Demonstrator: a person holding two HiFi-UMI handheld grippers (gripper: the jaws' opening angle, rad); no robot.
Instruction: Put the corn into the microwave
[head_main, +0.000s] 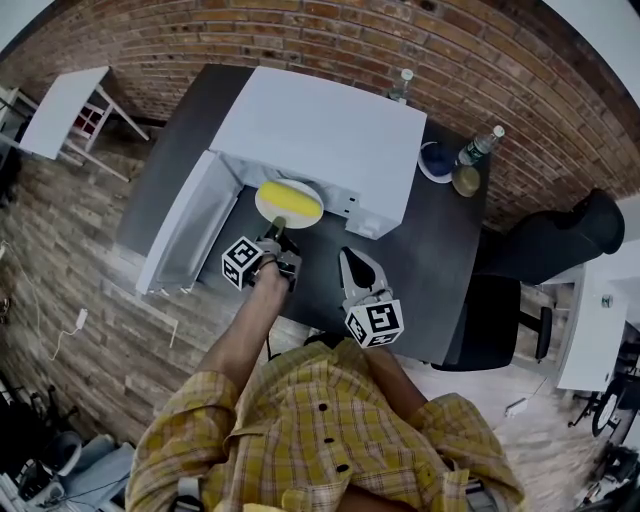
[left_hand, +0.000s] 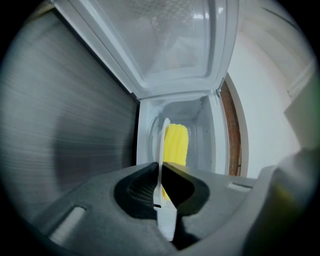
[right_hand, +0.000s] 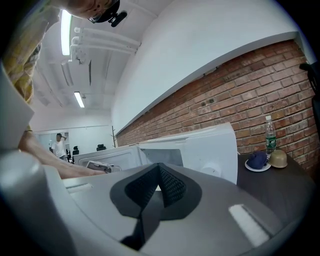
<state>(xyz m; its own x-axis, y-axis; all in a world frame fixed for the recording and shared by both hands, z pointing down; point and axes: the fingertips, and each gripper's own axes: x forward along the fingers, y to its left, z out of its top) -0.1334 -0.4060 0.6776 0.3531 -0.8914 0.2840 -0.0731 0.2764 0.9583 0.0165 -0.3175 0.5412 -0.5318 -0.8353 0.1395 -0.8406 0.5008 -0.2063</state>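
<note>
Pinches plate (left_hand: 163, 136) rim in nearly closed left tool (left_hand: 160, 175); shows right tool (right_hand: 159, 187) clenched, empty; hides lower end of corn (left_hand: 176, 144).

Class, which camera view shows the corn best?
The head view: the corn lies in full on its white plate at the open microwave. The left gripper view shows part of it behind the plate's edge; the right gripper view shows none.

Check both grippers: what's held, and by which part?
Left gripper clamps the white plate by its near rim, with the corn lying on it. Right gripper is shut and empty.
</note>
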